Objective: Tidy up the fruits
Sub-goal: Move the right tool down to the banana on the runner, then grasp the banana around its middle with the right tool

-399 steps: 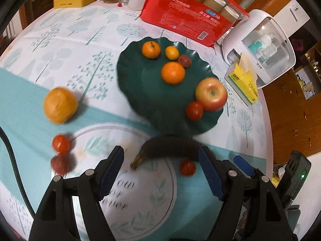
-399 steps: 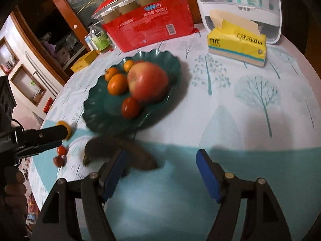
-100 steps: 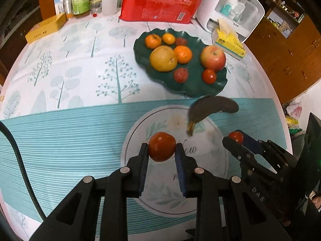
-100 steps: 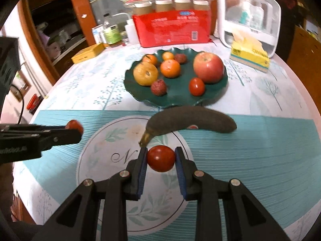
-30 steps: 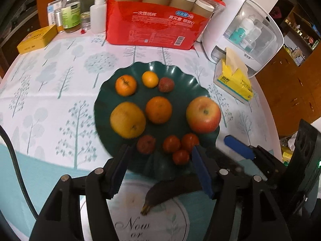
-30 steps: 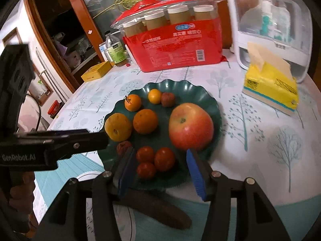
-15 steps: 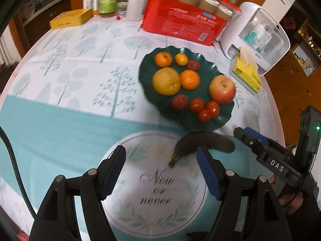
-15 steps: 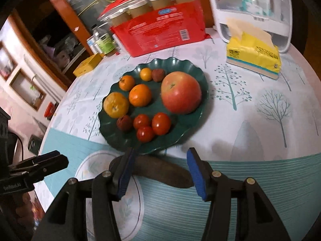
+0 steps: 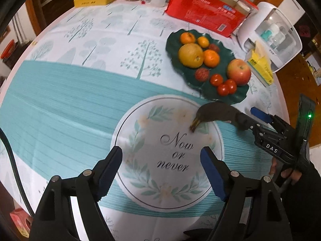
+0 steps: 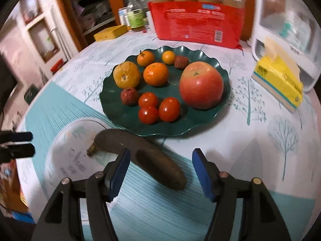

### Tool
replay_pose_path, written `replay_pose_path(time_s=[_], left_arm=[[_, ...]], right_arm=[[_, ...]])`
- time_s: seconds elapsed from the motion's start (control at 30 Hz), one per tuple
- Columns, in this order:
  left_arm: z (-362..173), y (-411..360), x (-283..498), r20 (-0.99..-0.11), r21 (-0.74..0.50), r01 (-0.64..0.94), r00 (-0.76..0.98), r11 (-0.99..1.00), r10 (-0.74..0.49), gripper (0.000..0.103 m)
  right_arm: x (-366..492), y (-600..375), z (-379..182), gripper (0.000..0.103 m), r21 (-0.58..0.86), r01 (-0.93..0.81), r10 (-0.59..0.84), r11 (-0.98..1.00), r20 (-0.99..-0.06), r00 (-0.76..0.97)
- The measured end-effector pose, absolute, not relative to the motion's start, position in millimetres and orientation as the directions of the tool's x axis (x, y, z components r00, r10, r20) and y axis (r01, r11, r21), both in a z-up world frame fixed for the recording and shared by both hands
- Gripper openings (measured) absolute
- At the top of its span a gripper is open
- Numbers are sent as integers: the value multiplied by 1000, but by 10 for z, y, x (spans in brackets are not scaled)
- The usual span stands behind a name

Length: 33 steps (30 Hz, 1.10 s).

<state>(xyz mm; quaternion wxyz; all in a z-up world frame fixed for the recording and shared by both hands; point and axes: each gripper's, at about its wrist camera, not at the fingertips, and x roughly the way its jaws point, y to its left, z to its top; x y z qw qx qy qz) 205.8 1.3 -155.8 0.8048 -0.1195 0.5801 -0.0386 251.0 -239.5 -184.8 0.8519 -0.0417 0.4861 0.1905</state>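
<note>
A dark, overripe banana (image 10: 140, 156) lies on the counter (image 9: 60, 108) just in front of the green scalloped plate (image 10: 200, 124), its stem end resting on the round "Now or never" print (image 9: 174, 152) of the cloth. The right gripper (image 10: 160, 166) sits low over the banana's thicker half with its blue-padded fingers (image 10: 120, 168) spread wide to either side of the fruit, gripping nothing. The left gripper (image 9: 160, 164) hangs above the printed circle, its fingers (image 9: 210, 172) also wide apart and empty, well back from the banana. On the plate sit a big red apple (image 10: 200, 84), three small tomatoes (image 10: 156, 108) bunched together, a yellow pear-like fruit (image 10: 126, 74), oranges (image 10: 155, 74) and two small rough red fruits. Behind the plate stand a red package (image 10: 196, 24) and a yellow tissue pack (image 10: 278, 80).
</note>
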Motion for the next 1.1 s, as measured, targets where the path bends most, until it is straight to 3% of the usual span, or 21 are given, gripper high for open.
replay_pose_path(time_s=[0.53,0.93,1.1], left_arm=[[-1774,13,2100,-947,-205,-189,286,960,-146,79],[-1748,76,2196,-945,-193,-228,304,954,-119,79],[-1732,62,2198,-944,-194,-223,308,955,-120,79]], right_arm=[[2509,-2169,-2033,65,107,-618,420,779,-820,388],[2563,-2031,-2170,65,44,-690,414,723,-827,381],[2512,-2037,-2164,56,34,-704,423,710,-819,388]])
